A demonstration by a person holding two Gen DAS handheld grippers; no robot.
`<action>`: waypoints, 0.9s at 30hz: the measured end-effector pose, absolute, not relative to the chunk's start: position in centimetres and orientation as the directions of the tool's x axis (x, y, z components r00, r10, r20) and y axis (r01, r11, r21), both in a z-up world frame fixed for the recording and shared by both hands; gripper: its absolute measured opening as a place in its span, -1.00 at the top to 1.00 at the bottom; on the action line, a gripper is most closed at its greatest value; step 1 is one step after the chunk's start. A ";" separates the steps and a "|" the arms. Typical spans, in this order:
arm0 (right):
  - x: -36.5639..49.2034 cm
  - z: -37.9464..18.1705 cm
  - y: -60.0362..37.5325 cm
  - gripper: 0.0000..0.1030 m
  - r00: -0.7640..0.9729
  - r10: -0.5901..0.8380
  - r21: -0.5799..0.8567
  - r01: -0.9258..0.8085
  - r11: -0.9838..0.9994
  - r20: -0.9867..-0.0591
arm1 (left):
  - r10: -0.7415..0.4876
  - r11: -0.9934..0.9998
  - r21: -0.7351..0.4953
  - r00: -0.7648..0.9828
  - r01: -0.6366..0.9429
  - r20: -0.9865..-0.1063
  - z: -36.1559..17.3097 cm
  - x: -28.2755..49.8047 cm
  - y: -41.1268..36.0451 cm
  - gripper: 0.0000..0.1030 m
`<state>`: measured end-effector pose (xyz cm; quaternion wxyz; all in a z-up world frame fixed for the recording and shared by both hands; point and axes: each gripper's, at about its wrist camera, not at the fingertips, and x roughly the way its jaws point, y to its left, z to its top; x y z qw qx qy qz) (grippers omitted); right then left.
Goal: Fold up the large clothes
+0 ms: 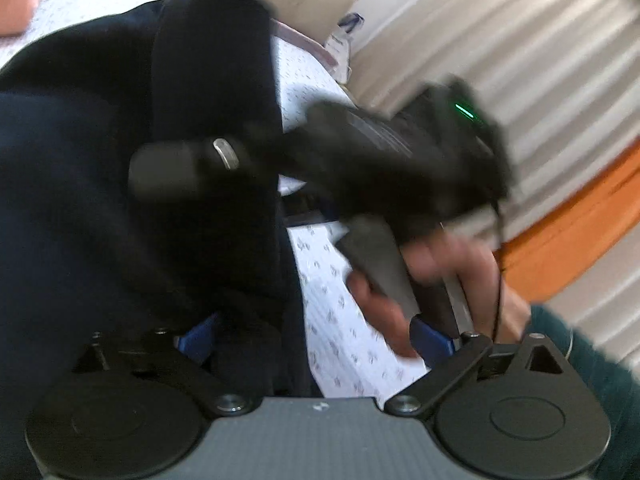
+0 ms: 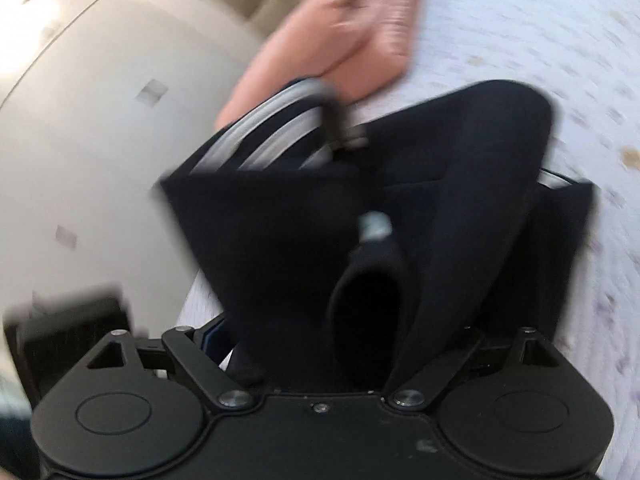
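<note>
Left gripper (image 1: 316, 332) stood wide, gripping nothing, the dark garment (image 1: 120, 200) draped at frame left over the bedsheet (image 1: 352, 340). Right gripper's (image 2: 320, 320) state I couldn't tell; cloth hid it. Released fabric could slump, spoiling the fold.
</note>
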<state>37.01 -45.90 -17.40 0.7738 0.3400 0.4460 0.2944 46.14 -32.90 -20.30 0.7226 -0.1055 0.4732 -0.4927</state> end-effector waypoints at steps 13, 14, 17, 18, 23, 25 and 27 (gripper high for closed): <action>39.9 -16.0 -45.4 0.62 0.685 0.542 0.722 -0.033 0.691 -0.487 | -0.677 0.699 -0.409 0.358 0.586 -0.644 -15.0 47.3 -20.2 -0.81; 40.6 -17.3 -45.2 0.62 0.658 0.530 0.699 -0.006 0.715 -0.535 | -0.657 0.719 -0.425 0.338 0.550 -0.674 -16.8 48.5 -20.2 -0.53; 40.5 -20.3 -46.6 0.55 0.647 0.538 0.745 0.069 0.664 -0.540 | -0.634 0.726 -0.445 0.258 0.525 -0.729 -21.6 50.1 -21.9 -0.47; 40.1 -21.2 -47.4 0.36 0.646 0.579 0.802 0.088 0.592 -0.498 | -0.623 0.732 -0.429 0.263 0.529 -0.737 -22.1 49.9 -22.0 -0.57; 37.4 -23.3 -47.3 -0.76 0.463 0.788 0.911 0.137 0.388 -0.406 | -0.545 0.723 -0.242 0.318 0.647 -0.776 -22.8 49.0 -25.7 -0.83; 35.0 -22.4 -46.5 -0.49 0.485 0.734 0.869 0.127 0.479 -0.476 | -0.534 0.716 -0.221 0.316 0.662 -0.784 -22.9 47.9 -25.1 -0.93; 34.4 -21.6 -45.4 0.62 0.543 0.682 0.856 0.154 0.494 -0.491 | -0.518 0.719 -0.205 0.315 0.664 -0.795 -22.9 47.8 -25.0 -0.93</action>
